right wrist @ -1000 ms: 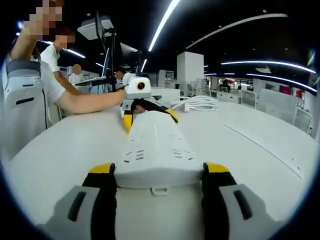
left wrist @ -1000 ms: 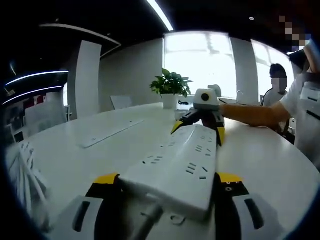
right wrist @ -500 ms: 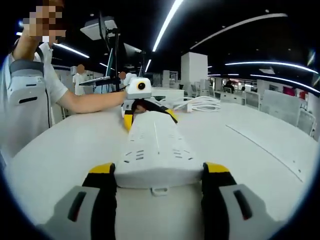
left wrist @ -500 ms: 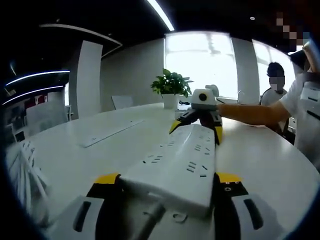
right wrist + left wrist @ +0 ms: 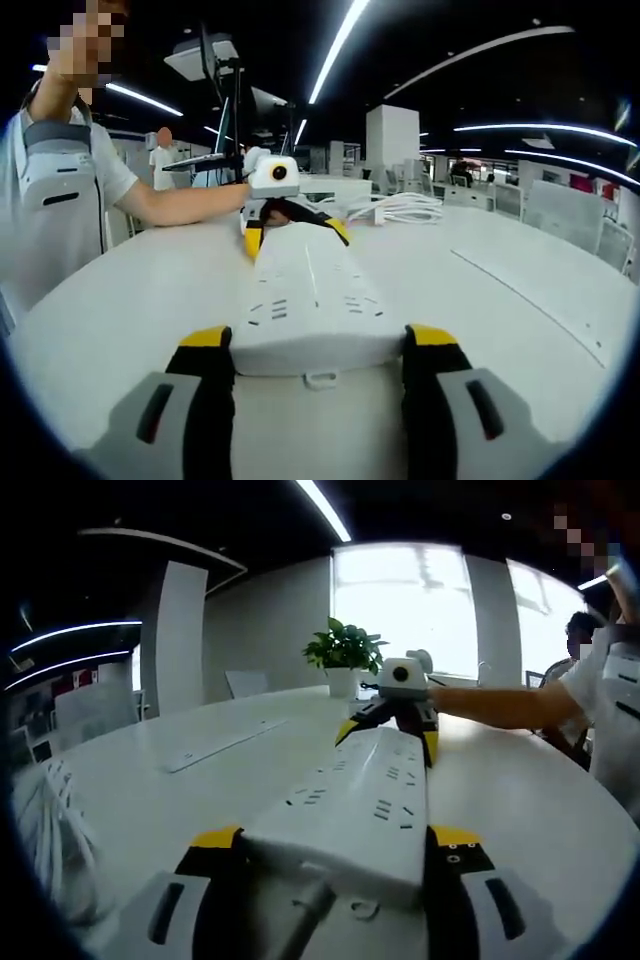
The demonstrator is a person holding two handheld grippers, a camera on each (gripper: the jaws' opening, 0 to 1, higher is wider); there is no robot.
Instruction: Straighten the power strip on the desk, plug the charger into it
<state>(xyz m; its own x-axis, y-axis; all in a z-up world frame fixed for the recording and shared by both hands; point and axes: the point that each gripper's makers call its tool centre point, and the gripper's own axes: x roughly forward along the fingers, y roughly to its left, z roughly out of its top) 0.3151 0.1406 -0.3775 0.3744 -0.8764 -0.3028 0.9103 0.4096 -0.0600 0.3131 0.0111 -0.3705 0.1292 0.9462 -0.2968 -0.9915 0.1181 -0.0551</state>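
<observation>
Left gripper view, far left: coiled white cable (image 5: 45, 830) on desk (image 5: 150, 800). Centre: white strip (image 5: 350, 815), long axis running from lower centre away to upper centre, sockets up. Left gripper (image 5: 335, 845) clamped on near end; right gripper (image 5: 392, 720) clamped on far end. Right gripper view: same strip (image 5: 305, 290), centre. Likely rigid, light, smooth plastic; best held across narrow ends, as now. Plant (image 5: 345, 650) upper centre.

Open-plan office: desks (image 5: 330, 186), strip lights (image 5: 335, 48).
</observation>
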